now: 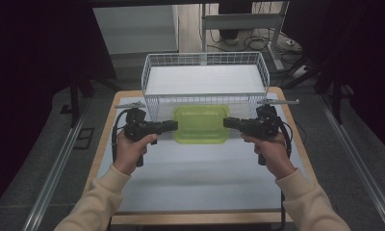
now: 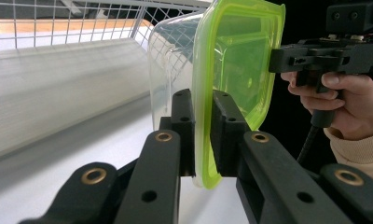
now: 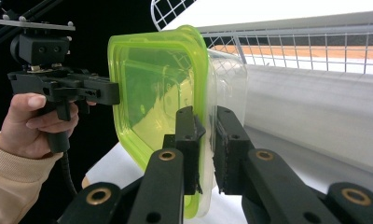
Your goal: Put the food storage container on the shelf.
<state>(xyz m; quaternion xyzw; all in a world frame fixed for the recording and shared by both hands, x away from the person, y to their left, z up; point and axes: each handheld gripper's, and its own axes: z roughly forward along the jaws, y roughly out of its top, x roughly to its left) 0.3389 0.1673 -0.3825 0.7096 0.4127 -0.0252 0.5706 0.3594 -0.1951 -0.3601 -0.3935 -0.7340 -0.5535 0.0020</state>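
I hold a clear box with a green lid [image 1: 201, 123] between my two tools, just in front of the wire basket [image 1: 205, 79] on the surface [image 1: 200, 178]. My left tool [image 2: 202, 135] is clamped on the lid's rim at one end; my right tool [image 3: 207, 149] pinches the rim at the opposite end.

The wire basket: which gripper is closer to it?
Neither clearly: the left gripper and right gripper clamp opposite ends of the green-lidded box, just in front of the basket.
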